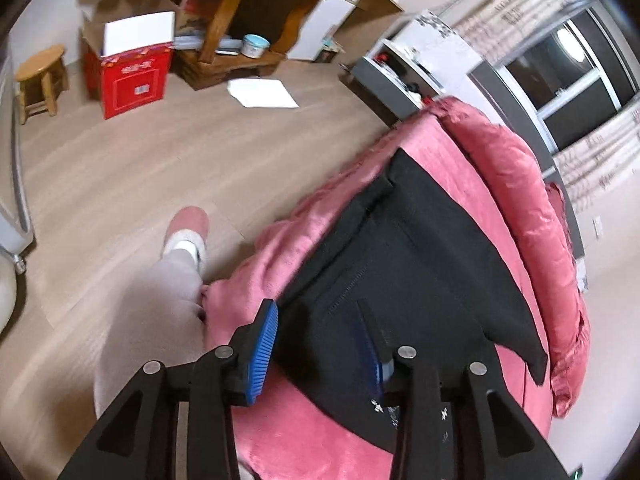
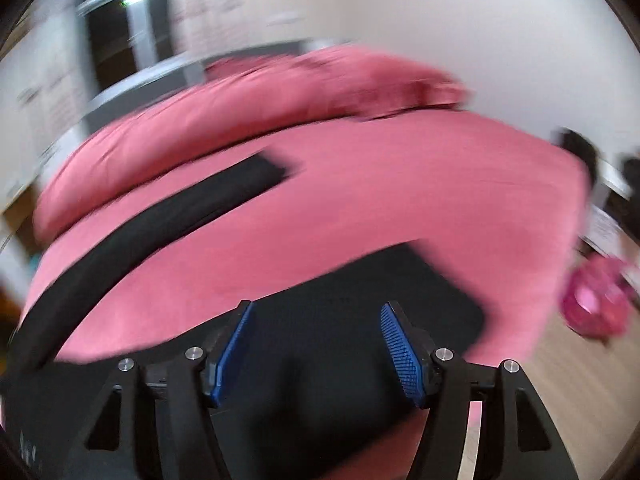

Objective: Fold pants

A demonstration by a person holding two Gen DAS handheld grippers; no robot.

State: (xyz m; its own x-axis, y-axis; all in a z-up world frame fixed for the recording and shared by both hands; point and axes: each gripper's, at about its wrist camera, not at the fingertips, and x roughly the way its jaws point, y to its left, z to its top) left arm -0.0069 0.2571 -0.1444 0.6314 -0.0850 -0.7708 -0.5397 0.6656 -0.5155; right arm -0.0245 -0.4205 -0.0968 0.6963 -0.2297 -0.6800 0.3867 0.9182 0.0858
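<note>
The black fabric pants lie spread flat on the pink-covered bed, presumably laid out so the legs can be brought together; in the right wrist view one long leg runs from 8 toward 12 o'clock. Above the cloth, the left hand-held gripper has its blue pads spread with nothing pinched, and the right hand-held gripper likewise gapes wide, holding nothing. At 10 o'clock on the floor stands a red cardboard box; its printing is unreadable.
</note>
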